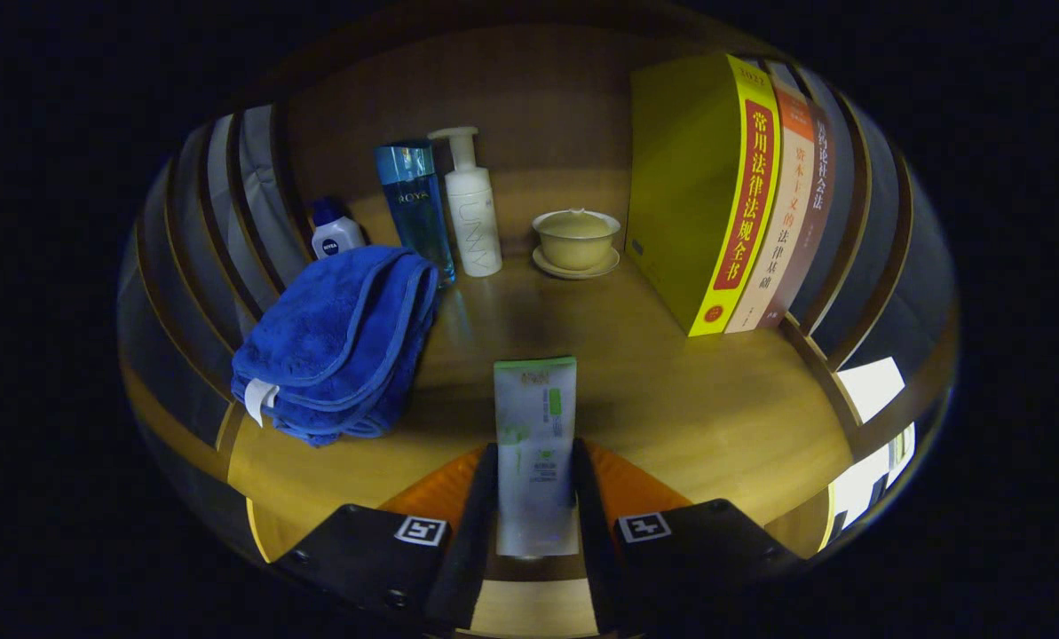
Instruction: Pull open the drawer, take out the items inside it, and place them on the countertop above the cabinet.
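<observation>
A white tube with green print [535, 426] stands between my two fingers, its flat crimped end pointing away from me over the wooden countertop [698, 399]. My gripper [535, 497] is shut on the tube, both black fingers [480, 506] pressing its sides. A folded blue towel [338, 342] lies on the countertop ahead and to the left of the fingers.
At the back stand a small blue-capped bottle [334, 232], a tall blue bottle [415, 209], a white pump bottle [473, 209] and a lidded cream cup on a saucer [576, 238]. Three upright books [733, 191] line the right side. Slatted walls close both sides.
</observation>
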`<move>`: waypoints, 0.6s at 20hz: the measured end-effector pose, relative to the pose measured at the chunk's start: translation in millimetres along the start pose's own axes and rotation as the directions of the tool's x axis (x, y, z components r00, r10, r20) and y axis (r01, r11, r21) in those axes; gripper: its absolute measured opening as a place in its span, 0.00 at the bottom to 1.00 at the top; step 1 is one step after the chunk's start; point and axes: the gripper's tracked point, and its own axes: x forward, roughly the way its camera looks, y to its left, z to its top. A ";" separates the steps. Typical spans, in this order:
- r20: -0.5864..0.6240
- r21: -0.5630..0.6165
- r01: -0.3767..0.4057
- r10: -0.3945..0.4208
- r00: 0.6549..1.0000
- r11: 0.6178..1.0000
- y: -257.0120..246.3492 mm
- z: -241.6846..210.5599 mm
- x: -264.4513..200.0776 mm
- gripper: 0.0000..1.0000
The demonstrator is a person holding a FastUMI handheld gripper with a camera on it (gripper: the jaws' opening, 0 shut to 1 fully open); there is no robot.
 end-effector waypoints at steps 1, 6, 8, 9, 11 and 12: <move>0.010 -0.009 0.004 -0.004 1.000 1.000 -0.9 1.3 0.8 0.62; 0.027 0.026 0.016 -0.017 1.000 1.000 -2.4 -0.9 -2.3 0.93; 0.024 0.041 0.005 -0.006 1.000 0.999 -1.2 -3.7 -8.7 0.98; 0.035 0.050 0.000 -0.002 0.999 0.999 -1.1 -2.3 -13.3 0.98; 0.067 0.055 -0.013 0.009 0.998 0.998 -0.8 2.6 -29.6 0.98; 0.087 0.050 -0.021 0.017 0.996 0.999 -1.2 4.6 -39.0 0.98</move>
